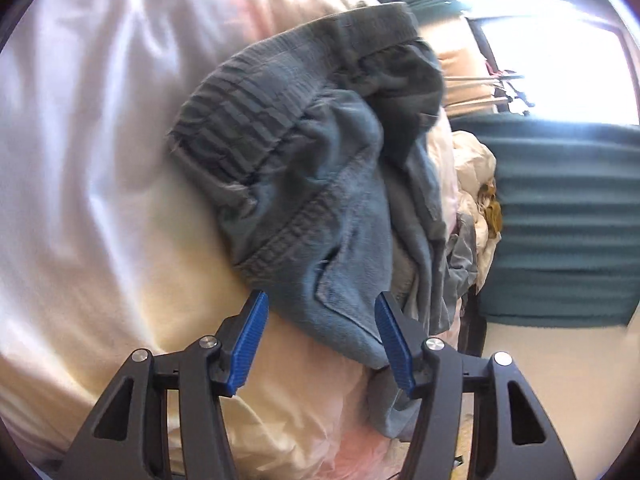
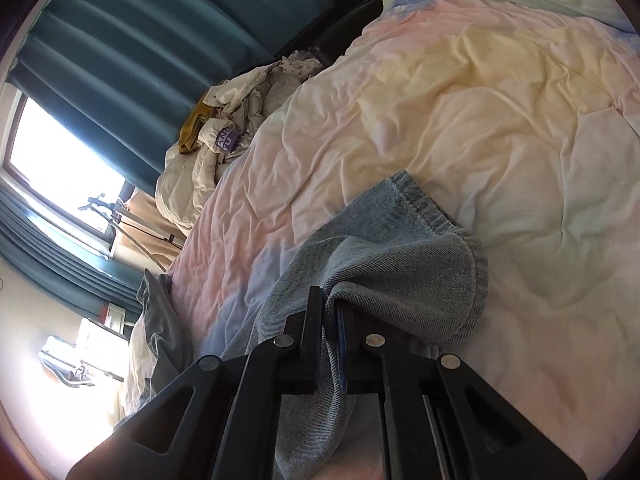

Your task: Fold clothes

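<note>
Pastel quilt (image 2: 460,100) under teal curtains (image 2: 132,40); left hand-held gripper (image 1: 320,332) apart, right hand-held gripper (image 2: 330,320) clamped on jeans (image 2: 400,256)

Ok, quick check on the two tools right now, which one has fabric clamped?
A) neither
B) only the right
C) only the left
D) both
B: the right tool is shut on the light denim garment, a fold pinched between its fingers, while the left tool stands open, its blue pads spread either side of the blue-grey sweatpants on the bedspread.
</note>
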### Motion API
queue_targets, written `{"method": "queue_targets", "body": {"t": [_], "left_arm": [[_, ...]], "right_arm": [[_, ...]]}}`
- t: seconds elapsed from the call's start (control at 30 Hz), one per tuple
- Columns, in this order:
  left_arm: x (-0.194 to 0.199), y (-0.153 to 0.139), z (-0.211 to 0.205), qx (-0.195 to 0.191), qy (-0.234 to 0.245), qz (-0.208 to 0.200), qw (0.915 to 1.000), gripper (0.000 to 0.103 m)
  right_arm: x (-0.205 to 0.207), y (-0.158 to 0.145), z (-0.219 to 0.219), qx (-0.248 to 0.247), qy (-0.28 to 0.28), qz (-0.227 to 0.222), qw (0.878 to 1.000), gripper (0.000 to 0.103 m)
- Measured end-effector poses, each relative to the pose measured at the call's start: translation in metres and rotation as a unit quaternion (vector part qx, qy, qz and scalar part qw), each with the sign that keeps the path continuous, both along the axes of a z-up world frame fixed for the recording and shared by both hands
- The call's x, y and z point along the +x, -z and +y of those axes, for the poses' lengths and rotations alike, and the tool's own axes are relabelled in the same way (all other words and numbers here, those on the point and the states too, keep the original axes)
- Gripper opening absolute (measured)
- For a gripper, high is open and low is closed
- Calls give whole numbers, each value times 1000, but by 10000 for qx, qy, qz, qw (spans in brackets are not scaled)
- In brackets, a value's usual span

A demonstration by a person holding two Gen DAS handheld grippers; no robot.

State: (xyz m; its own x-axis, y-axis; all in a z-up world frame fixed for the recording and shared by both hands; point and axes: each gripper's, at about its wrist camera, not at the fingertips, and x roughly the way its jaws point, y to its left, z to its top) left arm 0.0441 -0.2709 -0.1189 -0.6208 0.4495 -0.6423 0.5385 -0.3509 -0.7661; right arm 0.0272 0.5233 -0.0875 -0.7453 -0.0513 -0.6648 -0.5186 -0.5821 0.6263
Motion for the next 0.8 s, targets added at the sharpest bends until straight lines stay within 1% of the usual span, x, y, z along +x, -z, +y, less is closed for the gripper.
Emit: {"method": "queue_targets", "body": {"t": [0.1, 0.17, 0.23, 0.27, 0.3, 0.33, 0.37, 0.4, 0.43, 0.47, 0.5, 0.53, 0.57, 0.6, 0.63, 0.67, 0.7, 0.73, 0.77, 0.8], "left_arm": [[7, 32, -16, 595, -344, -375, 9969, 57], [3, 36, -18, 801, -379, -220, 9958, 57], [-3, 34, -20, 754, -366, -126, 9964, 57], [-6, 35, -21, 792, -348, -110, 9962, 57], [-9, 37, -20, 837, -376, -112, 9957, 57], [-11, 39, -20, 883, -404, -115, 9952, 57], [-15, 41, -20, 927, -414, -95, 9948, 57], [-19, 42, -20, 945, -401, -67, 9947, 57], [-22, 43, -20, 935, -403, -48, 9948, 57], [-24, 43, -20, 925, -428, -29, 9948, 57], [-26, 43, -19, 916, -452, -9, 9948, 55], [-28, 43, -18, 906, -477, 11, 9947, 52], [-29, 43, -19, 869, -491, 7, 9950, 45], [-30, 43, -19, 831, -505, 2, 9953, 32], [-31, 43, -19, 793, -519, -2, 9955, 27], [-31, 41, -19, 735, -552, 26, 9958, 17], [-30, 39, -20, 677, -584, 55, 9960, 12], [-29, 35, -20, 566, -638, 126, 9963, 11], [-30, 29, -23, 402, -700, 223, 9965, 10], [-29, 20, -24, 198, -766, 345, 9963, 8]], "right_arm": [[3, 1, 1, -150, 99, 0, 9998, 9], [6, 5, 5, -407, 228, 45, 9989, 10], [8, 10, 10, -707, 337, 77, 9969, 12], [9, 14, 12, -845, 403, 68, 9956, 20], [11, 18, 14, -1000, 498, 51, 9937, 35], [14, 23, 17, -1207, 618, 83, 9907, 44], [18, 29, 19, -1491, 759, 224, 9857, 59], [22, 36, 21, -1821, 911, 439, 9781, 69], [24, 44, 24, -2121, 1040, 610, 9698, 71], [24, 50, 26, -2317, 1121, 653, 9641, 71], [21, 54, 29, -2339, 1171, 582, 9634, 71], [19, 56, 32, -2216, 1229, 495, 9661, 70], [16, 57, 34, -2064, 1287, 445, 9689, 69], [13, 57, 37, -1933, 1333, 419, 9711, 65], [10, 57, 39, -1802, 1378, 392, 9731, 61], [6, 57, 41, -1680, 1417, 359, 9749, 50], [3, 57, 44, -1565, 1441, 320, 9766, 39], [-1, 56, 46, -1436, 1442, 297, 9786, 33], [-4, 53, 48, -1287, 1417, 296, 9811, 22], [-7, 50, 49, -1127, 1380, 305, 9835, 15]]}}
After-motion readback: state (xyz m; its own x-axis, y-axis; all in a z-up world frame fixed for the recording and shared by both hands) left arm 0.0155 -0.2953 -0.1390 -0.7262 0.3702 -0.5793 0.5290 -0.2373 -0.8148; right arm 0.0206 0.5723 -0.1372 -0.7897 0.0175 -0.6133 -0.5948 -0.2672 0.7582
